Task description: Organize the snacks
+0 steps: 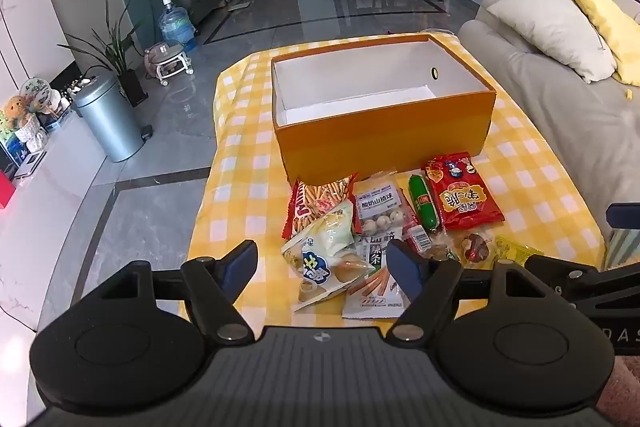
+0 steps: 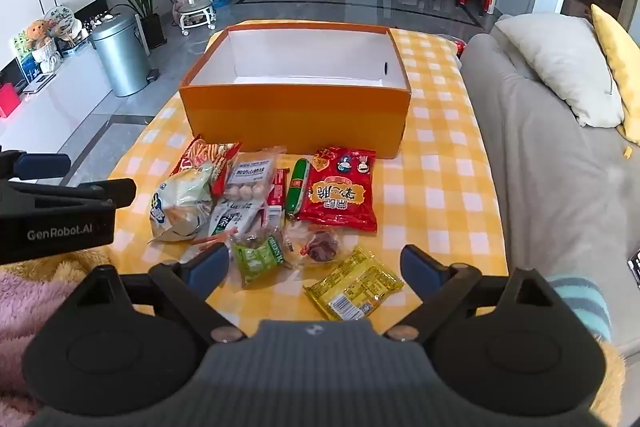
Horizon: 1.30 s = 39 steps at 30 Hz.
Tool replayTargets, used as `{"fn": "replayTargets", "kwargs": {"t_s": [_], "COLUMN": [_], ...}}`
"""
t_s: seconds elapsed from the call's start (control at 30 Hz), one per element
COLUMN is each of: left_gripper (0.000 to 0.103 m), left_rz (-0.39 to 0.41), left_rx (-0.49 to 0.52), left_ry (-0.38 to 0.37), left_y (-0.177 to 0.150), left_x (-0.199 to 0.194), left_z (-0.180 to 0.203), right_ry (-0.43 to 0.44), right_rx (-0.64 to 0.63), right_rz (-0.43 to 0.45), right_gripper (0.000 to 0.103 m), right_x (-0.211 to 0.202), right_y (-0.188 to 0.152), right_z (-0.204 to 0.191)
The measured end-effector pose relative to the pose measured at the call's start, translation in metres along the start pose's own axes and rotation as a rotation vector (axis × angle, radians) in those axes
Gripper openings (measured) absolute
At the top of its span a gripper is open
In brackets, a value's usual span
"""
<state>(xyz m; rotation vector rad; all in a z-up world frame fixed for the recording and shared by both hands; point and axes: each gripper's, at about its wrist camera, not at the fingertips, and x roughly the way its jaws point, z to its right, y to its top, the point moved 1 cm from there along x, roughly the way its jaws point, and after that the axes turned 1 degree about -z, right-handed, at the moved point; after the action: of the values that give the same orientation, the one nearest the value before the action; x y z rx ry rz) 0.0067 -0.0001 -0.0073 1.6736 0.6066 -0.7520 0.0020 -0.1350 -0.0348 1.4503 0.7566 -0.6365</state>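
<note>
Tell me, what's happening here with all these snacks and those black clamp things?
A person holds a two-finger gripper in each hand above a pile of snack packets on a yellow checked tablecloth. The left gripper and right gripper are both open, holding nothing. The orange box behind the pile looks empty, so sorting hasn't started.

"GenRobot.AI" stands in pale letters on the black side of the left gripper (image 2: 68, 183), seen from the right wrist view; in the left wrist view the letters "DAS" show at the right edge on the right gripper (image 1: 622, 215). The clear packet of white balls (image 1: 378, 209) bears a label reading 酸奶山楂球. The green pouch (image 2: 258, 259) carries "GREEN". The other wrappers' print is too small or turned away to read.
</note>
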Motion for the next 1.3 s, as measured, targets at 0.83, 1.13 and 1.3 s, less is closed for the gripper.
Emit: {"fn": "replayTargets", "kwargs": {"t_s": [0.83,1.13,1.3], "left_gripper": [0.083,0.083,0.083], "left_rz": [-0.005,-0.001,0.003], "left_rx": [-0.018,-0.022,-0.029], "left_ry": [-0.006,-0.008,-0.012], "left_y": [0.001,0.001,0.002], "left_x": [-0.001,-0.002,-0.003], "left_z": [-0.002,-0.002,-0.004], "right_ry": [-0.031,-0.035,-0.038], "right_rx": [-0.009,-0.011,-0.011], "right_rz": [0.01,0.01,0.016], "right_gripper": [0.094,0.094,0.095], "right_x": [-0.003,0.0,-0.002], "right_y": [0.006,0.007,0.009], "right_z": [-0.002,-0.004,-0.005]}}
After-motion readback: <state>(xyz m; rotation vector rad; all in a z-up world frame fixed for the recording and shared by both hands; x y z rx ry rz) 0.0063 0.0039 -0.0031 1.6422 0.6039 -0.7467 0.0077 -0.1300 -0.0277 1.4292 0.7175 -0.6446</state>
